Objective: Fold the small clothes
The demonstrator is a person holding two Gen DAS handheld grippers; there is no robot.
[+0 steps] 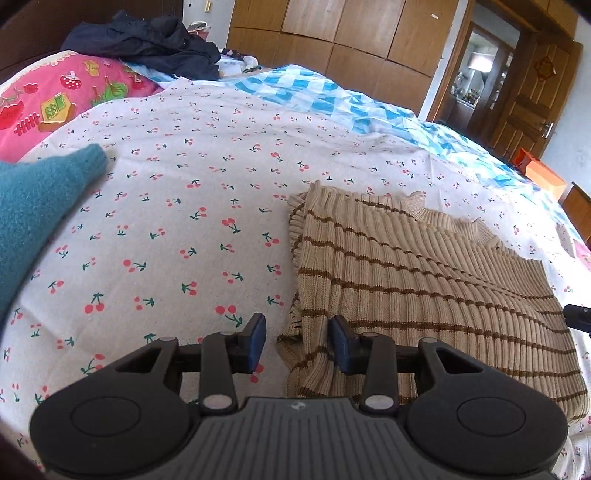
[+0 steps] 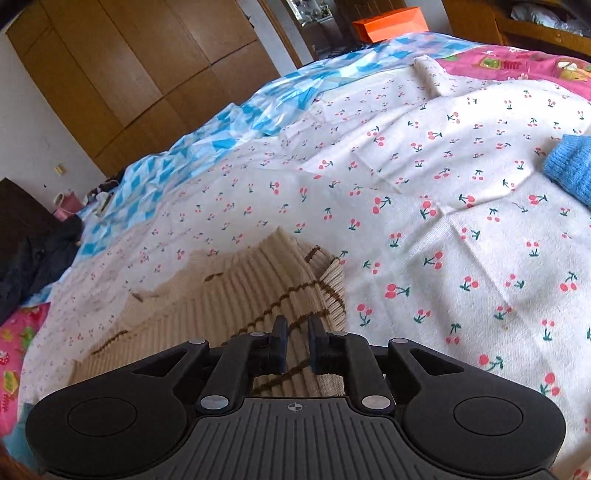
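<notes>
Sweater (image 1: 424,295) between open left tongs (image 1: 298,343); right tongs (image 2: 297,345) seemingly gripping it.

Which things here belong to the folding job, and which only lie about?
For the job:
- striped beige sweater
- left claw, open over the sweater's edge
- right claw, a narrow gap, over the sweater
- blue knit garment, perhaps next

Lying about:
- dark clothes pile
- pink quilt
- orange box
</notes>
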